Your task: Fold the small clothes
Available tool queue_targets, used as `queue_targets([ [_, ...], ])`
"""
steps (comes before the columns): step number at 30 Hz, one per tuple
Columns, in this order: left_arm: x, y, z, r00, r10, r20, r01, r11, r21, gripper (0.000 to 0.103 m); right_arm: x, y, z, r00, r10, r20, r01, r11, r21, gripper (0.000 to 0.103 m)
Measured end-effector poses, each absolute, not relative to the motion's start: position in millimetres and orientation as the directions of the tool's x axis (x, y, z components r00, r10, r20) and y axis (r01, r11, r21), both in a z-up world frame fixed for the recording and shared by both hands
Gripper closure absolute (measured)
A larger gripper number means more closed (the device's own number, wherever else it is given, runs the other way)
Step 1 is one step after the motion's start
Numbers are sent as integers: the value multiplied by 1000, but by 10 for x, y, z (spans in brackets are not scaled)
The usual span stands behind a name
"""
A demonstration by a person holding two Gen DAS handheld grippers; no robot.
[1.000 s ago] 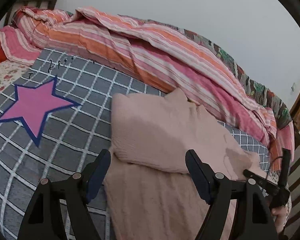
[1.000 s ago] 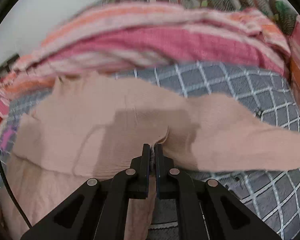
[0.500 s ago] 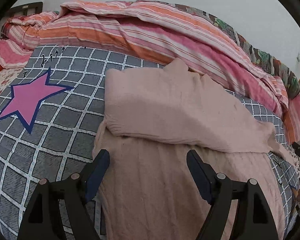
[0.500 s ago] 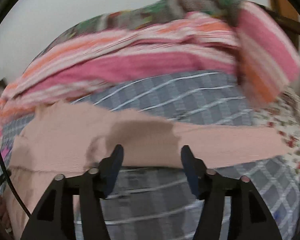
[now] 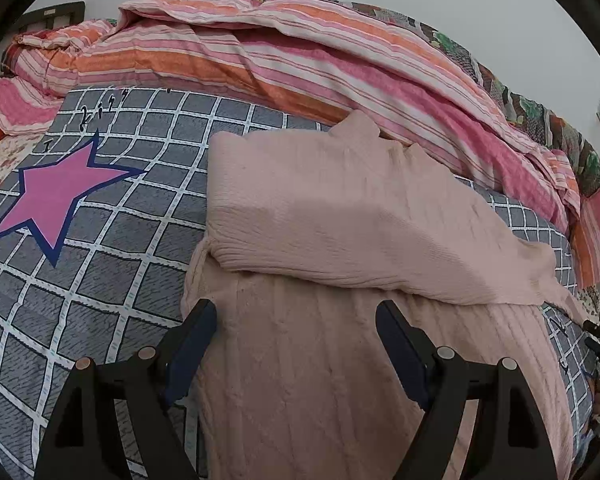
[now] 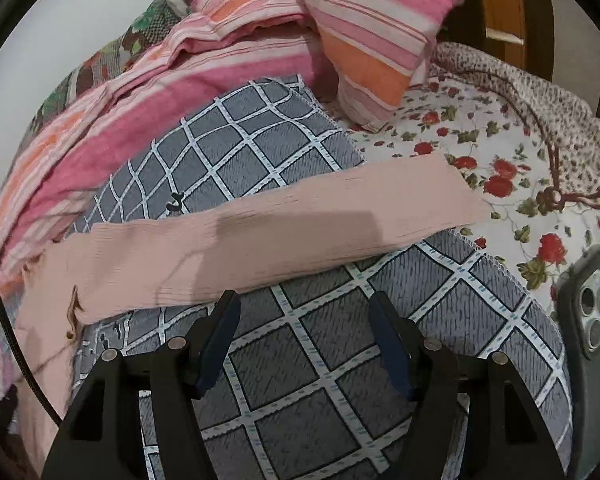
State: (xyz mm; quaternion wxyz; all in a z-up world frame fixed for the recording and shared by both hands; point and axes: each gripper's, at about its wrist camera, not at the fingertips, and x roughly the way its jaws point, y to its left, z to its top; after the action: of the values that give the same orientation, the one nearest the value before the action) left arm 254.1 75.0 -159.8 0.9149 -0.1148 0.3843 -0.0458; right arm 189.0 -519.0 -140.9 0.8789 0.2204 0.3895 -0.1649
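Right claw (image 6: 302,332) has let go of the sweater (image 5: 340,240) and swung out along the sleeve (image 6: 268,236); its jaws are opening, nothing between them. So the first fold looks laid, and this sleeve seems next. It lies stretched just ahead of the tips, over the grid blanket (image 6: 320,380), slightly blurred. Left claw (image 5: 296,344) hangs wide, empty, astride the sweater's lower body, folded part just beyond.

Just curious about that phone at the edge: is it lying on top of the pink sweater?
No, the phone lies at the right edge on the flowered sheet, well apart from the pink sweater and its sleeve.
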Motion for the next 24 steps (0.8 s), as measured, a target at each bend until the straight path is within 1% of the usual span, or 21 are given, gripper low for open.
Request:
queue_targets([
  [6, 2560, 733, -1609, 696, -168, -698, -2, 972, -236, 22, 1971, -5424, -1436, 652, -79, -754, 489, 804, 338, 38],
  [8, 2572, 730, -1613, 694, -172, -699, 1, 971, -238, 21, 2012, -5503, -1431, 655, -89, -750, 504, 792, 345, 38],
  [10, 2579, 734, -1618, 693, -176, -699, 3, 970, -241, 21, 2042, -5575, -1438, 648, -131, -750, 534, 780, 325, 39],
  [11, 2582, 738, -1620, 692, -178, -699, 4, 970, -243, 21, 2055, -5620, -1450, 646, -140, -750, 545, 773, 326, 43],
  [13, 2586, 743, -1623, 693, -182, -698, 5, 969, -248, 21, 2060, -5707, -1479, 653, -140, -744, 560, 751, 350, 58],
  [14, 2587, 743, -1623, 693, -183, -697, 5, 968, -249, 21, 2060, -5735, -1478, 657, -149, -739, 566, 745, 353, 78],
  [15, 2585, 743, -1624, 693, -184, -697, 5, 968, -250, 21, 2068, -5757, -1481, 659, -154, -737, 569, 742, 354, 87],
  [16, 2584, 743, -1623, 694, -183, -696, 5, 968, -250, 21, 2074, -5772, -1485, 665, -150, -732, 565, 741, 362, 93],
  [17, 2583, 744, -1623, 694, -184, -696, 6, 968, -250, 21, 2080, -5782, -1479, 675, -141, -724, 556, 743, 373, 96],
  [20, 2573, 758, -1615, 698, -191, -690, 6, 965, -261, 21, 2058, -5725, -1380, 713, -169, -680, 533, 762, 369, 97],
  [24, 2560, 806, -1608, 702, -213, -680, 6, 956, -294, 21, 1996, -5454, -1107, 758, -261, -598, 505, 816, 283, 97],
])
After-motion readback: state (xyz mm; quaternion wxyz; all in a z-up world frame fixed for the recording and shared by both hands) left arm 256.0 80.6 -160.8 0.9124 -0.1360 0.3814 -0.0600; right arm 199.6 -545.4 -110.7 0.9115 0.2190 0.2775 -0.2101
